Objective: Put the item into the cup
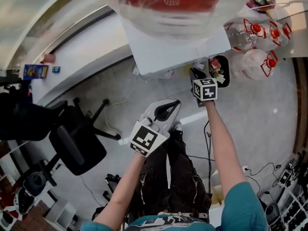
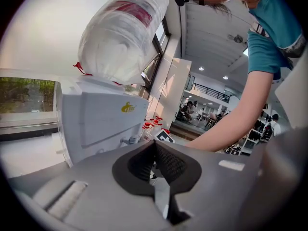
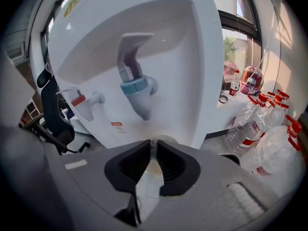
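Observation:
A pale paper cup (image 3: 162,140) sits under the blue tap (image 3: 137,88) of a white water dispenser (image 3: 192,57). My right gripper (image 3: 154,150) is shut on the cup, with its wall pinched between the black pads. No water shows at the tap. In the head view the right gripper (image 1: 196,75) reaches under the dispenser (image 1: 173,44) and the cup is hidden. My left gripper (image 1: 169,109) hangs lower, away from the dispenser (image 2: 101,124). In its own view the left gripper (image 2: 155,150) is shut with nothing between the pads.
A large water bottle (image 1: 168,4) tops the dispenser, and a red tap (image 3: 84,100) sits left of the blue one. Several empty bottles (image 1: 257,32) lie at the right by a black bin (image 1: 226,73). An office chair (image 1: 77,146) stands at the left.

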